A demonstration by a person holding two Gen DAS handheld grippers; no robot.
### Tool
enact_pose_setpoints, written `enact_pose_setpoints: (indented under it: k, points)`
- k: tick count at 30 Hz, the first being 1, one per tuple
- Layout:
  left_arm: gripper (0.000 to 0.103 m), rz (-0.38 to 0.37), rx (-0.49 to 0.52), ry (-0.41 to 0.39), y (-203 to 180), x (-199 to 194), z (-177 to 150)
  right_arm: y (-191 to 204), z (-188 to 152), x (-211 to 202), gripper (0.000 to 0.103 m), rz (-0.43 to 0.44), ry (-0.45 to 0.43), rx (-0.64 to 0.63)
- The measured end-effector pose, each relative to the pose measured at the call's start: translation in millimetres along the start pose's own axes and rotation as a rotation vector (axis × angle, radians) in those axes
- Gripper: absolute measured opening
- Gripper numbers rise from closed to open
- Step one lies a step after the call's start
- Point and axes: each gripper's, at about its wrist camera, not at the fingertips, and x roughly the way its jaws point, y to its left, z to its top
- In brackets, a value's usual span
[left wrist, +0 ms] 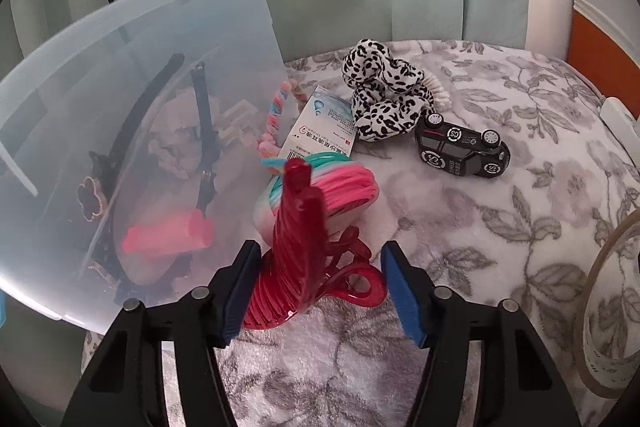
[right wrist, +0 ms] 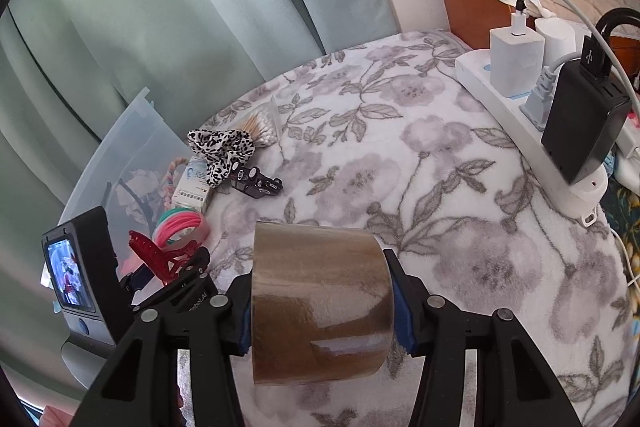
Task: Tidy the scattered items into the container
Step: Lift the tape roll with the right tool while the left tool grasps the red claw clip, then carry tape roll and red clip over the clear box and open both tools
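A translucent plastic container (left wrist: 120,75) stands at the left on the floral blanket, with black headbands and a pink item inside. My left gripper (left wrist: 320,291) is open around a red hair claw clip (left wrist: 300,247); the left pad touches it, the right pad stands apart. Beyond lie pink and teal hair ties (left wrist: 340,187), a small medicine box (left wrist: 320,131), a leopard-print scrunchie (left wrist: 380,95) and a black toy car (left wrist: 460,147). My right gripper (right wrist: 322,307) is shut on a brown tape roll (right wrist: 320,299). The container (right wrist: 132,147) and clip (right wrist: 160,255) also show in the right wrist view.
A white power strip (right wrist: 520,123) with chargers and cables lies at the right edge of the blanket. A pack of cotton swabs (right wrist: 260,127) lies behind the scrunchie. Green curtains hang at the back. The left gripper's body with its screen (right wrist: 76,267) is at the left.
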Motion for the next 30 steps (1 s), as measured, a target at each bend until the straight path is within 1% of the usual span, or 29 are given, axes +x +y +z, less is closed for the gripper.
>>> enact_pose_setpoints:
  k: [1, 8, 14, 19, 25, 30]
  points:
    - [0.056, -0.017, -0.002, 0.005, 0.5, -2.2, 0.1, 1.4, 0.1, -1.4, 0.055, -0.003, -0.002, -0.003]
    - [0.056, -0.114, -0.005, 0.009, 3.8, -23.9, -3.8, 13.2, -1.7, -16.4, 0.055, -0.015, -0.02, -0.014]
    - [0.056, -0.171, -0.015, -0.014, 7.0, -48.5, -8.8, 23.1, -1.3, -36.7, 0.055, -0.018, -0.047, -0.036]
    - [0.056, -0.219, -0.031, -0.061, 18.7, -80.9, -9.1, 36.7, -1.0, -58.1, 0.055, -0.014, -0.081, -0.059]
    - [0.056, -0.282, -0.068, -0.13, 39.7, -120.0, 3.4, 57.7, 4.2, -89.8, 0.055, -0.003, -0.147, -0.098]
    - [0.056, -0.317, -0.109, -0.192, 62.8, -151.6, 13.4, 80.2, 10.3, -116.8, 0.055, 0.011, -0.201, -0.134]
